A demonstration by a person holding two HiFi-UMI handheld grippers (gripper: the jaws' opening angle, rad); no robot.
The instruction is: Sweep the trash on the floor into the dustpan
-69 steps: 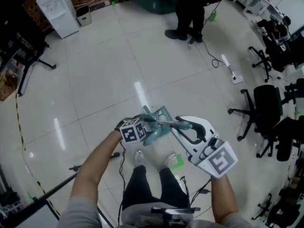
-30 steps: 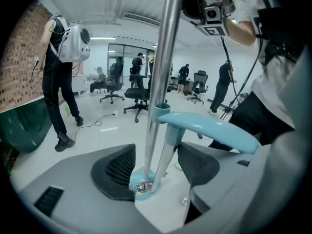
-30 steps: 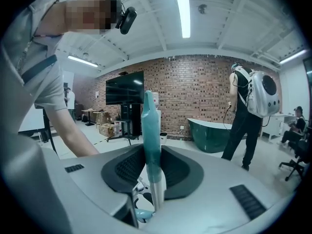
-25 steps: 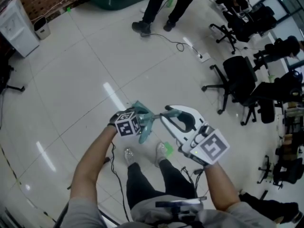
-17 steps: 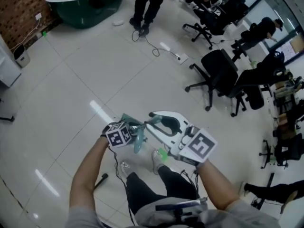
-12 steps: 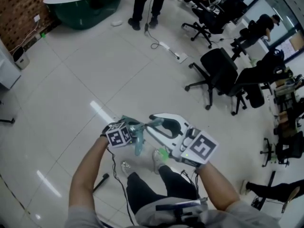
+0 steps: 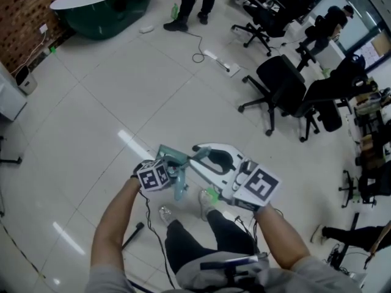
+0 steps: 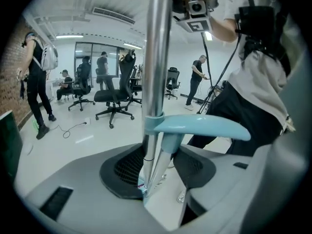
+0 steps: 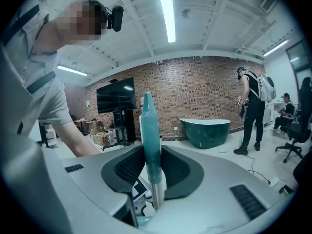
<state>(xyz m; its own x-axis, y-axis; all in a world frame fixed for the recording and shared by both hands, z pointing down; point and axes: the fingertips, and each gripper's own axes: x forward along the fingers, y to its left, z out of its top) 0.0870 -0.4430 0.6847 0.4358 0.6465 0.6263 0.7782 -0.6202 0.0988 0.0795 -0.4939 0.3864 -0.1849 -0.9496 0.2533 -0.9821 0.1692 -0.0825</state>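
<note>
Claws first: my left claw (image 8: 157,172) has just been closing and now pinches a smooth, round metal pole (image 8: 155,57) between its dark ribbed pads. A pale blue plastic clip (image 8: 195,128) rings the pole just above them. My right claw (image 9: 153,172) is partly open and grips a slim teal plastic broom handle (image 9: 150,130), which stands upright between its pads. In the head view the two claw tips sit close together. The teal dustpan (image 7: 170,156) shows just beyond the left one, over glossy white floor tiles (image 7: 122,90). Farther off stand black office chairs (image 7: 278,87) and a green tub (image 7: 104,5).
</note>
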